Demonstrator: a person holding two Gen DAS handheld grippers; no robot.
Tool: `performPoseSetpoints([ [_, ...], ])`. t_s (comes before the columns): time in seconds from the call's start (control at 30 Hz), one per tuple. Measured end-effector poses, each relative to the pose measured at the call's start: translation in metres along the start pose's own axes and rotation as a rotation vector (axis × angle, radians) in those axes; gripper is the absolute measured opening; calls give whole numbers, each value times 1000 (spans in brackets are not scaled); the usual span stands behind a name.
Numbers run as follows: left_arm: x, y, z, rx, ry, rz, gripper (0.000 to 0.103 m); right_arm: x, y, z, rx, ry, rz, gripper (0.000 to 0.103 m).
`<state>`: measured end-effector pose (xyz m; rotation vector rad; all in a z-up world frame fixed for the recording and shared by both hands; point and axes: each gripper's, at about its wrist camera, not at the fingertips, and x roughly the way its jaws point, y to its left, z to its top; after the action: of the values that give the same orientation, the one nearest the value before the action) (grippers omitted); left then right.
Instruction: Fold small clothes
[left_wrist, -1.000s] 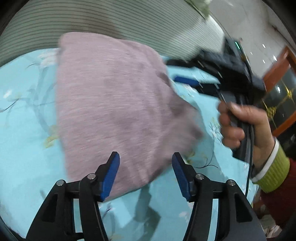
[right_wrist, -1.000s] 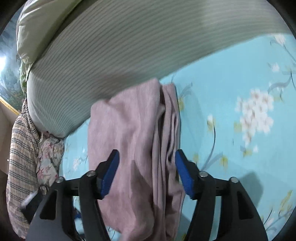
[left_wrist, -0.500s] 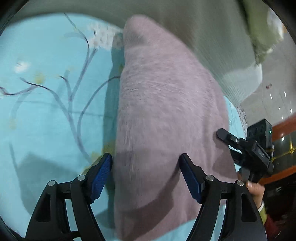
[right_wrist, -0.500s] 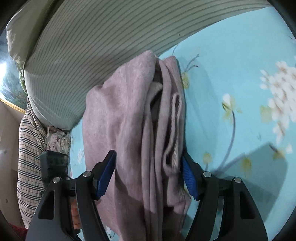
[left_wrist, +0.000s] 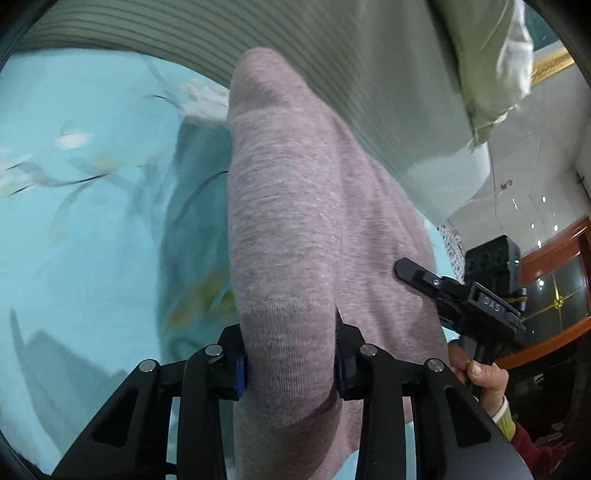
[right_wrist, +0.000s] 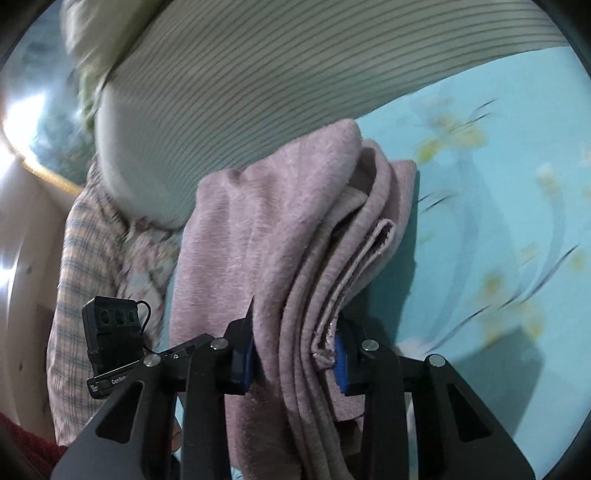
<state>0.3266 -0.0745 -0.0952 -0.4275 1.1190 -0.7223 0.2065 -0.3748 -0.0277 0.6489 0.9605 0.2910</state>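
A folded mauve knit garment (left_wrist: 295, 206) lies on the turquoise floral bedsheet (left_wrist: 85, 229). My left gripper (left_wrist: 288, 363) is shut on its rounded folded edge, cloth filling the gap between the blue pads. My right gripper (right_wrist: 293, 356) is shut on the opposite side of the garment (right_wrist: 266, 236), where several stacked layers show. The right gripper also shows in the left wrist view (left_wrist: 439, 288), against the garment's far side. The left gripper's camera body shows in the right wrist view (right_wrist: 110, 332).
A grey-green striped quilt (right_wrist: 277, 74) lies bunched behind the garment. A plaid cloth (right_wrist: 85, 254) and a floral cloth (right_wrist: 147, 254) lie at the bed's edge. A wooden cabinet with glass (left_wrist: 554, 280) stands beyond the bed.
Both grippers have closed from open onto the garment's two sides. The views have moved in closer to the cloth.
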Motion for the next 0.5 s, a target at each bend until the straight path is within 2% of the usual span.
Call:
performPoseSetpoints([
  [0.13,-64,22,-42,-67,-50,33,34,40,34,-17,-53,89,56,34],
  [0.23,-107,43,-71,-99,-86,97,34,67,55,-29,-84,136,82,34],
  [0.33,-141,64,-88,-140,-115,136,34,84,64,-35,-100,168,92,34],
  [0.4,-161,70,-103,-153,-126,151,34,95,64,-40,-113,197,71,34],
  [0.5,-161,80,-117,-153,-116,212,36,109,56,-48,-141,245,-34,37],
])
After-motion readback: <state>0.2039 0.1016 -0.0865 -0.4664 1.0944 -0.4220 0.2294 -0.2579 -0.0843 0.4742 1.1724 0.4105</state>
